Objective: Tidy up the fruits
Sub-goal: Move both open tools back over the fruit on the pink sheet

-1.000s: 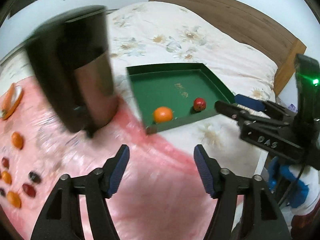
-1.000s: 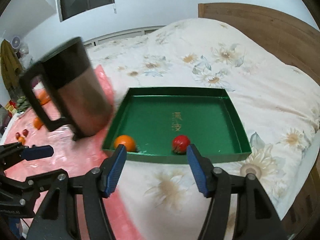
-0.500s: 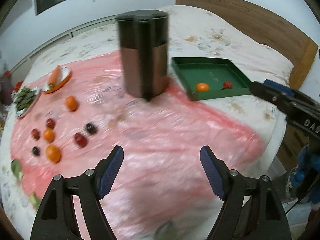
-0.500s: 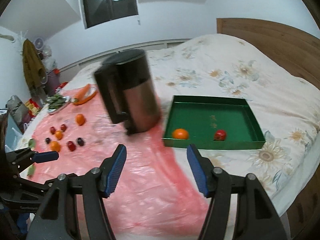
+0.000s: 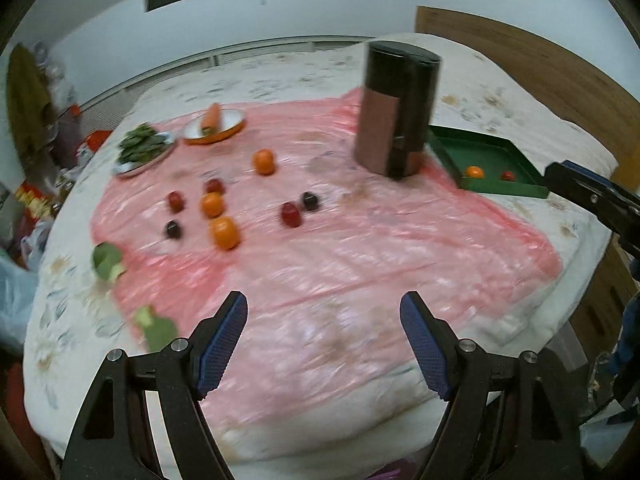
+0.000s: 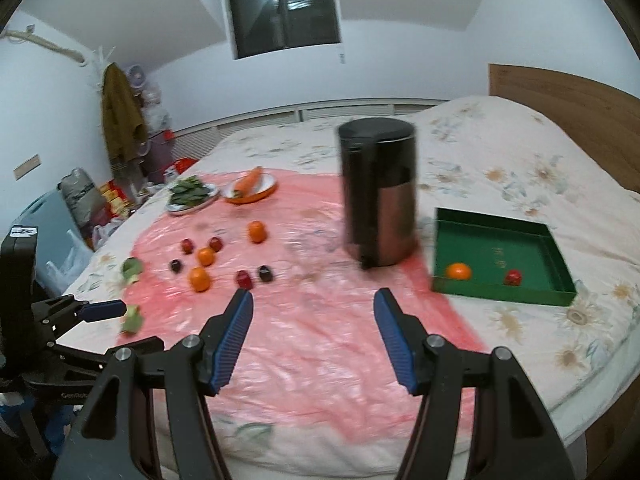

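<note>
hovering over loose fruit (image 5: 226, 233), both jaws empty.

Low to the left of your right tongs (image 6: 314, 320), the black body of your left tongs (image 6: 132, 326) carries pale lettering that reads "GenRob"; its last letters run out of sight. Those left jaws have just been opening, with nothing between them. Higher on that same body sits a small white sticker (image 6: 22, 231), too blurred to read. To the right of your right tongs, the floor of the green tray (image 6: 496, 296) bears gold characters (image 6: 498, 257), too small and soft to make out.
</note>
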Tool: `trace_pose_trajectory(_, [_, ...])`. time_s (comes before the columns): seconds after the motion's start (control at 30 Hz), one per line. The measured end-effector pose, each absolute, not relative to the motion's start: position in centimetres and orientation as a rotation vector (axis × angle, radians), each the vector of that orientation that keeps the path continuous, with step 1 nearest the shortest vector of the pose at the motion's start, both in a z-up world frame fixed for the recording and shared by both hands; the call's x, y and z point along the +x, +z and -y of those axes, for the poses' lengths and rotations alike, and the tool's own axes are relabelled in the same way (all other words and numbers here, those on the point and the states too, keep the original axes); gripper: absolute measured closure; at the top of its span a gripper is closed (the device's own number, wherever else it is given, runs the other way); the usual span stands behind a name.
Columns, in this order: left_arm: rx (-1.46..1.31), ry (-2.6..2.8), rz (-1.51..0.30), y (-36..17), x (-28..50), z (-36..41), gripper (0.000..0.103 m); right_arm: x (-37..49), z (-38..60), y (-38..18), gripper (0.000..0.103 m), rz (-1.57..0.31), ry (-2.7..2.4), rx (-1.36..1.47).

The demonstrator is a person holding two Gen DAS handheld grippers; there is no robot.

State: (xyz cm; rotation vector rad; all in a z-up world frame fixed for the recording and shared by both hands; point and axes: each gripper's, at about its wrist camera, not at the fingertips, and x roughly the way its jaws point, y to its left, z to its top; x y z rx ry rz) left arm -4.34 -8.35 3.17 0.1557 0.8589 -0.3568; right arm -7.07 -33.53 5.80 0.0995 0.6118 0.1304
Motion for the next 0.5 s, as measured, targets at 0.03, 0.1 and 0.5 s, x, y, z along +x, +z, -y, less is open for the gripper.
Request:
trace_pose_trajectory(0.03, [0.151, -0.343, -0.859, 3.1, -4.6, 7.4, 0.029, -7.2, 32.8, 5.6, 0.013, -0.615, 0.142, 0.098])
trace_pose_trajectory(0.1, [0.134, -0.314, -0.862, 2.7, -4.7, 5.5, 0.029, -7.3, 31.2, 5.1, 0.013, -0.625, 0.168, 0.091])
trace_pose_trajectory(0.5, [-0.014, -0.166, -0.860, -0.5, -1.0, -3.7, 0.030, -2.9, 24.5, 0.7, 0.013, -0.693, 0.298, 0.076])
